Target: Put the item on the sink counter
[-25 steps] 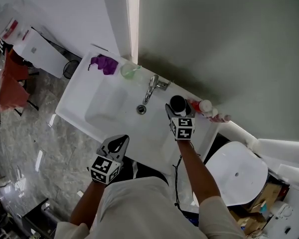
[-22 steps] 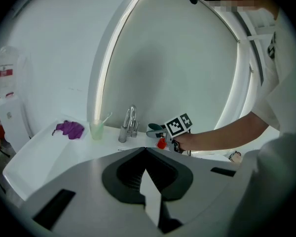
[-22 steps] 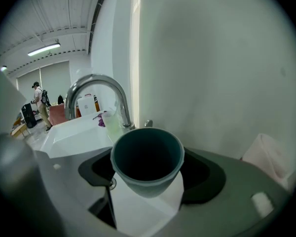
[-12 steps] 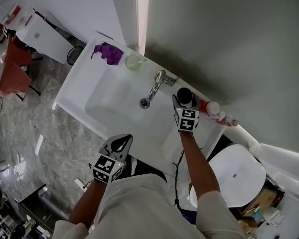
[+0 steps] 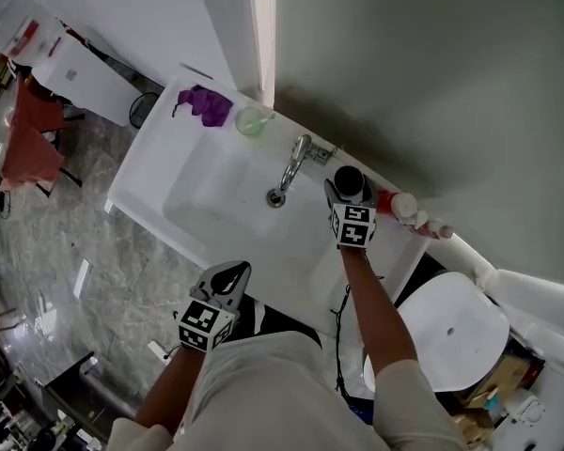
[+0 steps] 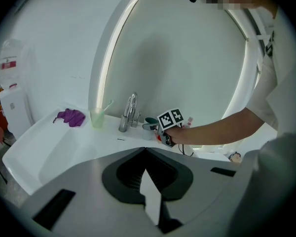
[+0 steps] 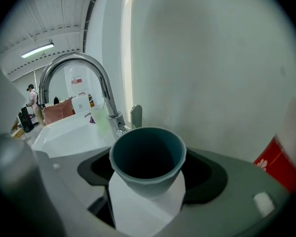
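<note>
A teal cup (image 5: 348, 180) stands upright on the white sink counter (image 5: 312, 254), just right of the faucet (image 5: 297, 156) and close to the wall. My right gripper (image 5: 346, 192) holds it from the near side. In the right gripper view the cup (image 7: 147, 159) fills the gap between the jaws of the right gripper (image 7: 148, 176), which are just starting to open. My left gripper (image 5: 229, 272) hangs off the counter's front edge, shut and empty. From the left gripper (image 6: 145, 151) I see the cup (image 6: 149, 125) far off.
A green tumbler with a toothbrush (image 5: 252, 120) and a purple cloth (image 5: 207, 104) sit at the counter's back left. Red-and-white bottles (image 5: 406, 209) line the wall right of the cup. The basin (image 5: 216, 195) lies left of the faucet. A white toilet (image 5: 451, 327) stands to the right.
The head view has shifted a little. The right gripper and cup stay beside the faucet, and the left gripper stays at the front edge.
</note>
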{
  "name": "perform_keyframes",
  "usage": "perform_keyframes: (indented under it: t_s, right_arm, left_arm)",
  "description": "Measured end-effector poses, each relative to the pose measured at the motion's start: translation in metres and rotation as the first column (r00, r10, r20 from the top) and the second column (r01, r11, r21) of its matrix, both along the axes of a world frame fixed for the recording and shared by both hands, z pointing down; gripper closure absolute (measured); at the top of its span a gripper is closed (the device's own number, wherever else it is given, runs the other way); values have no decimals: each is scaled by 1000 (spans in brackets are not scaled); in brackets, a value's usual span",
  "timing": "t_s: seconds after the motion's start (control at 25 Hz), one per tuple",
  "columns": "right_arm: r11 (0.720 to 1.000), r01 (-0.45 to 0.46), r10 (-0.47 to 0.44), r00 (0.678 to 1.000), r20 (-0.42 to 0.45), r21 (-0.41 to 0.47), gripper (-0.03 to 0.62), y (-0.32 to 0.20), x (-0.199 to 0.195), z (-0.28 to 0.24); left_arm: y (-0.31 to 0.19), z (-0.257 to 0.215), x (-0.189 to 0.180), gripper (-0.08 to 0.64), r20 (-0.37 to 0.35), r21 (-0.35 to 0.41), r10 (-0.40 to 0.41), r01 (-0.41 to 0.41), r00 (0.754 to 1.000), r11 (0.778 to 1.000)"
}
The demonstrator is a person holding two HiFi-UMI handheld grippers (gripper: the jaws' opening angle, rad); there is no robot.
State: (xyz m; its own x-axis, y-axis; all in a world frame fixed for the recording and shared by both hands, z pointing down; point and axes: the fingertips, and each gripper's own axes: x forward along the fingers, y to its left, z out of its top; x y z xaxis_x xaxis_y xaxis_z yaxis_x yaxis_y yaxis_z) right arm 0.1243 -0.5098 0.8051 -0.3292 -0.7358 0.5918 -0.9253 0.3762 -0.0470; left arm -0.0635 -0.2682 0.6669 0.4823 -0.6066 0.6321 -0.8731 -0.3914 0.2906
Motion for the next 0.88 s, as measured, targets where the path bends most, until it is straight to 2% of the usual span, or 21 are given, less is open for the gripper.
perform_keyframes:
  t_s: [0.2, 0.4, 0.88]
  right_arm:
    - [999, -1, 1, 1000, 9, -33, 159, 5, 3, 8]
    - [999, 3, -2, 1000, 15, -35, 138, 6, 4, 6]
    - [999, 0, -1, 999, 39, 38, 121, 11, 3, -29]
  left_arm:
    - [1, -3, 3, 555, 0, 9, -1, 1, 1000, 1000]
    - [14, 3, 2, 555, 9, -15, -9, 9, 1000, 1000]
    - [25, -4, 7, 555, 9, 2, -20, 20, 1000, 1000]
